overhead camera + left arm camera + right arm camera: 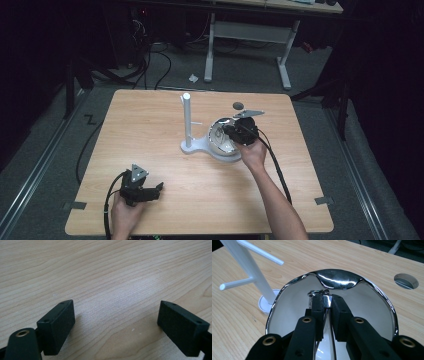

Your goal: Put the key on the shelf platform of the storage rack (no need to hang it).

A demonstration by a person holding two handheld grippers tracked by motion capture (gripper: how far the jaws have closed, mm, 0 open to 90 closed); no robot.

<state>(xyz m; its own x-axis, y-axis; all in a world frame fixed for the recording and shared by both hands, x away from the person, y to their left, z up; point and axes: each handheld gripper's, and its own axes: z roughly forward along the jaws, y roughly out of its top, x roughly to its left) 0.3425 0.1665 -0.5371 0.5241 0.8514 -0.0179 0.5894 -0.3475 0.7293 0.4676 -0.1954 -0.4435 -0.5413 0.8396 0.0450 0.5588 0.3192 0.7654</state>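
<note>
- The right gripper (326, 301) is clamped on a small metal piece (327, 300), perhaps a clasp, inside the chrome-rimmed dish (372, 287), which sits at the white stand (253, 272)'s base.
- The left gripper (116, 326) rests wide open, holding nothing, over bare table (105, 270), out of the way.

A light wooden table (150, 125) bears a white stand (188, 125) and chrome-rimmed dish (220, 145).

Stand (187, 125) white; dish (372, 305) beside it white w/ chrome rim; table (150, 135) light wood grain; grippers black.
</note>
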